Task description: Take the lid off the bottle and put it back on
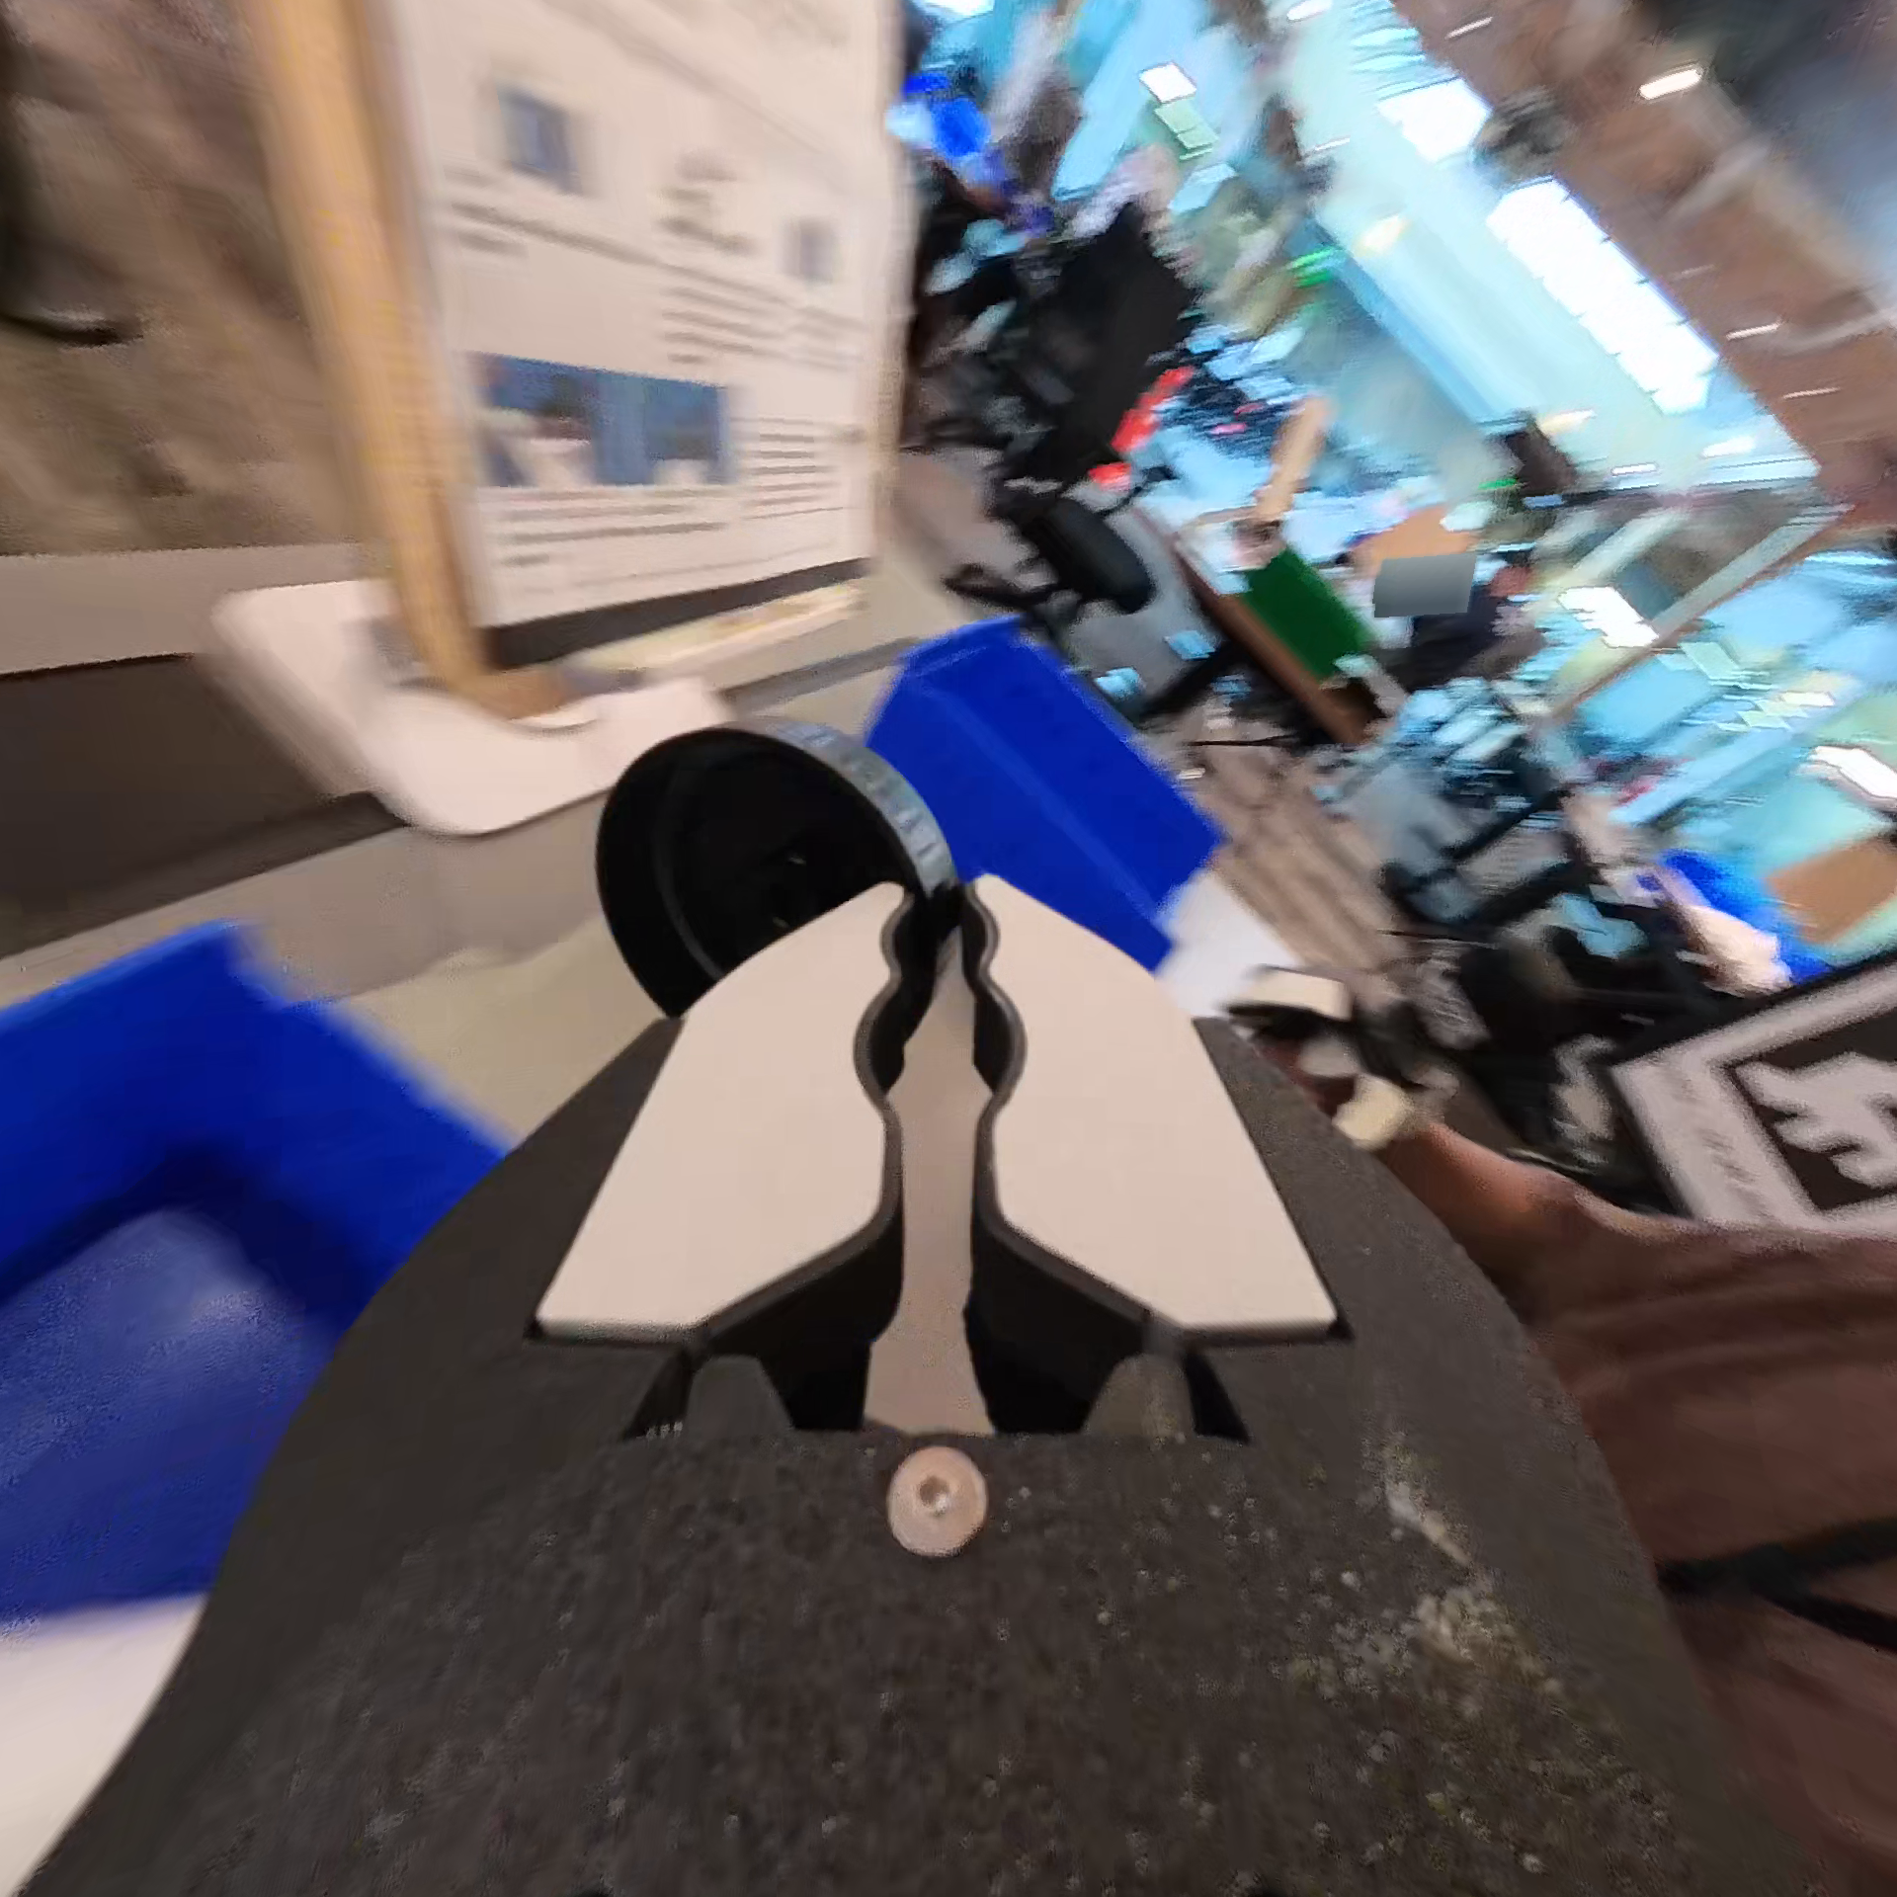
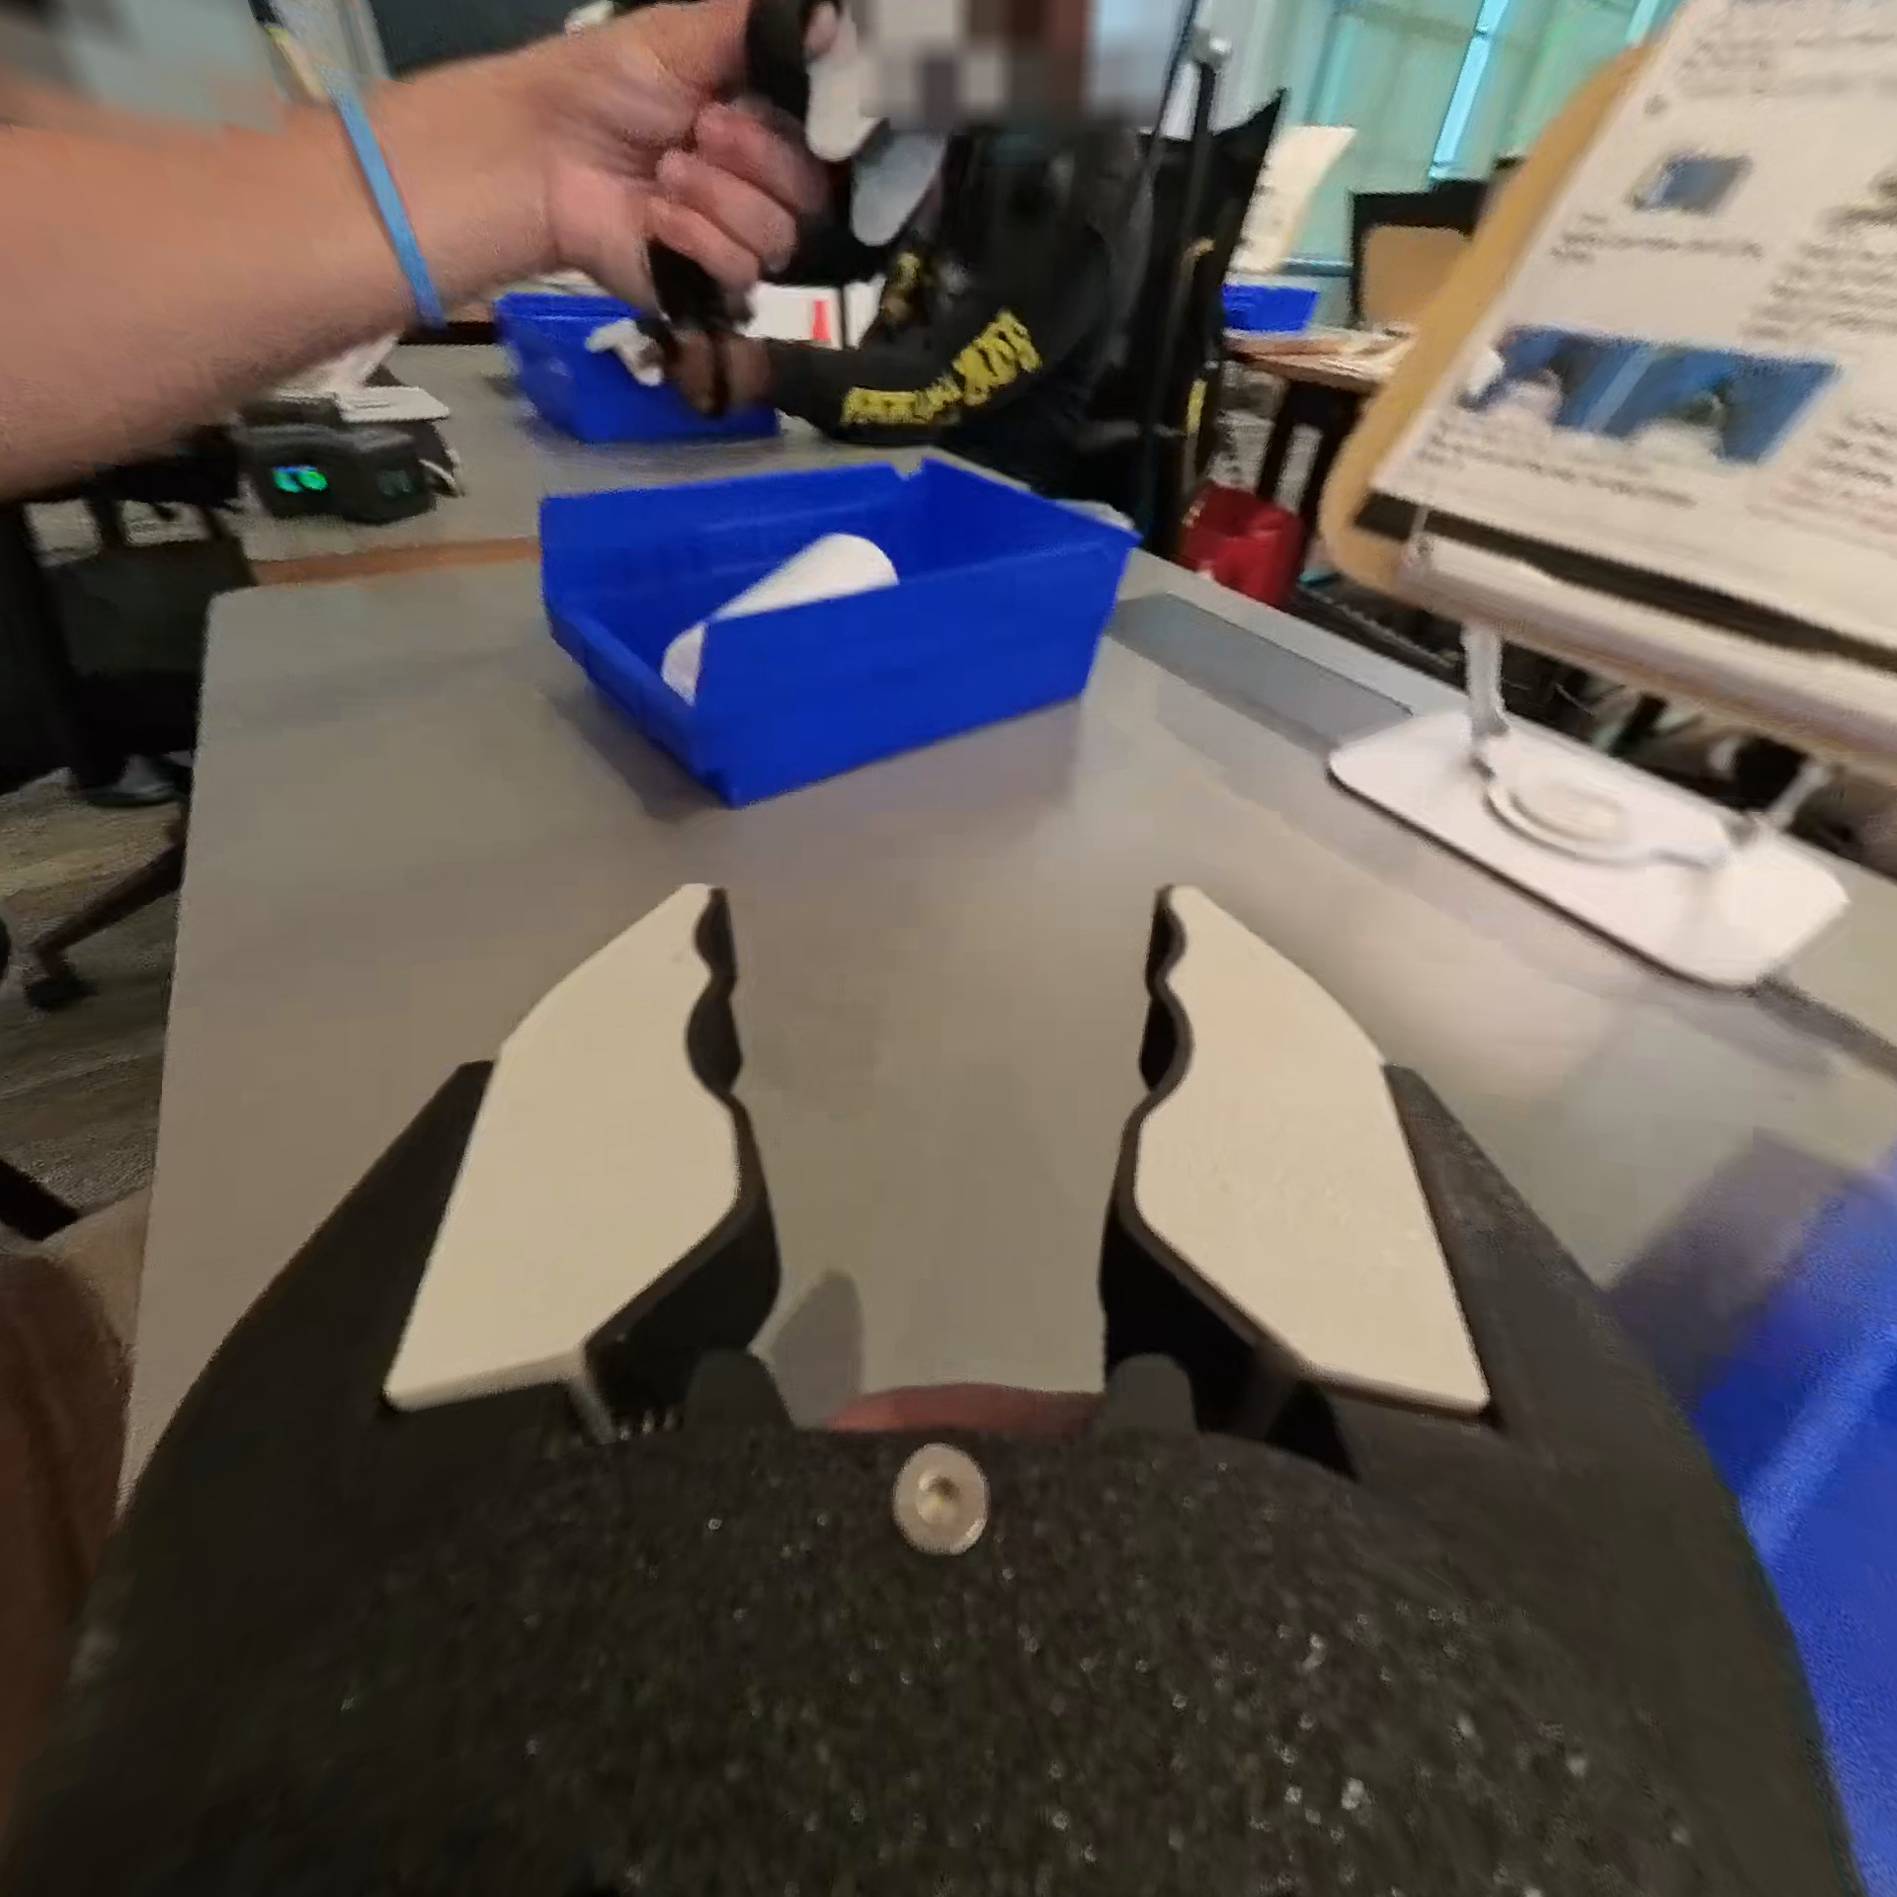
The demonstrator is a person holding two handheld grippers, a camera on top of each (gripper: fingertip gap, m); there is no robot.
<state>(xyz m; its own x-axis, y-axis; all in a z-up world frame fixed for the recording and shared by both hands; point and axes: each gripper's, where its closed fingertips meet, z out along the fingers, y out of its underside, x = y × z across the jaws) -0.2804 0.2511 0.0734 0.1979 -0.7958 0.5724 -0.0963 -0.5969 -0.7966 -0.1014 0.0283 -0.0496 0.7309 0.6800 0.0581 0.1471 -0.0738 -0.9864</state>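
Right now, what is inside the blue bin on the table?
Inside the blue bin lies a white cylindrical object, on its side. The bin's front wall covers its lower part and the bin floor, so anything else there is hidden.

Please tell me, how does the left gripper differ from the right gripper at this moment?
1. The left gripper has its jaws nearly together; the right gripper has them wide apart.
2. The left gripper pinches the rim of a black lid; the right gripper holds nothing, with only bare grey table between its fingers.
3. The left gripper's view is tilted; the right gripper's is level.

Both have pale fingers with wavy black pads.
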